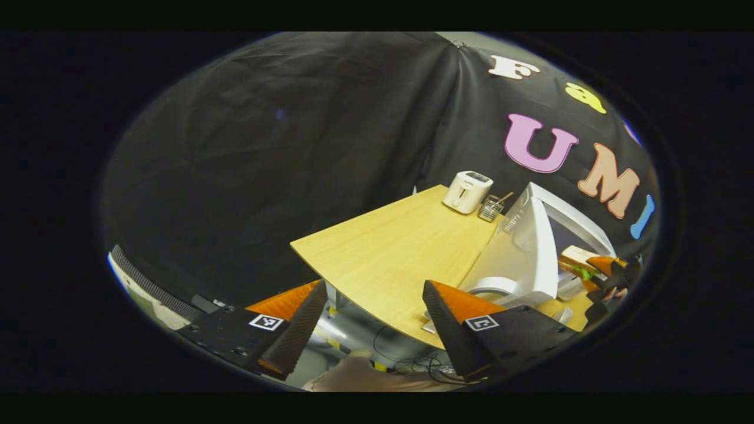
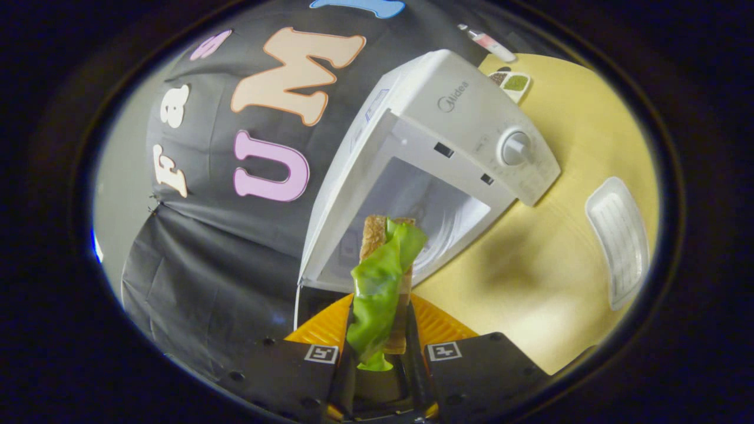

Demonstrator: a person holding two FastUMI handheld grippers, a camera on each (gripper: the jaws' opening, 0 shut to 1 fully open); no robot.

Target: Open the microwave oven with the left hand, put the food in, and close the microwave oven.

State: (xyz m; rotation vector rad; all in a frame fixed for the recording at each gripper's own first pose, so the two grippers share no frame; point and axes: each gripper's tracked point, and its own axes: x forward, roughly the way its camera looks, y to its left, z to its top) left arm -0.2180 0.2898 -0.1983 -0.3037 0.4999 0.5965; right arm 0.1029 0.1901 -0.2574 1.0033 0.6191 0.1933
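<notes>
Right gripper (image 2: 380, 330) closest to lens, both fingers clamped on a sandwich of toasted bread with a floppy green lettuce leaf (image 2: 383, 277), held upright at 6 o'clock of right gripper view. Just beyond it, white boxy microwave oven (image 2: 465, 123), cavity exposed, sandwich right at the opening, not clearly inside. White ribbed rectangular tray (image 2: 618, 238) at 3 o'clock on the light wooden table (image 2: 530, 282). Left gripper view: left gripper (image 1: 377, 318) at 6 o'clock, fingers spread wide, holding nothing, off the table edge. Microwave's white door (image 1: 518, 259) swung open at 4 o'clock; sandwich and right gripper beside it. White two-slot toaster (image 1: 467, 191) at 1 o'clock, small wire basket (image 1: 490, 208) just beside it.
</notes>
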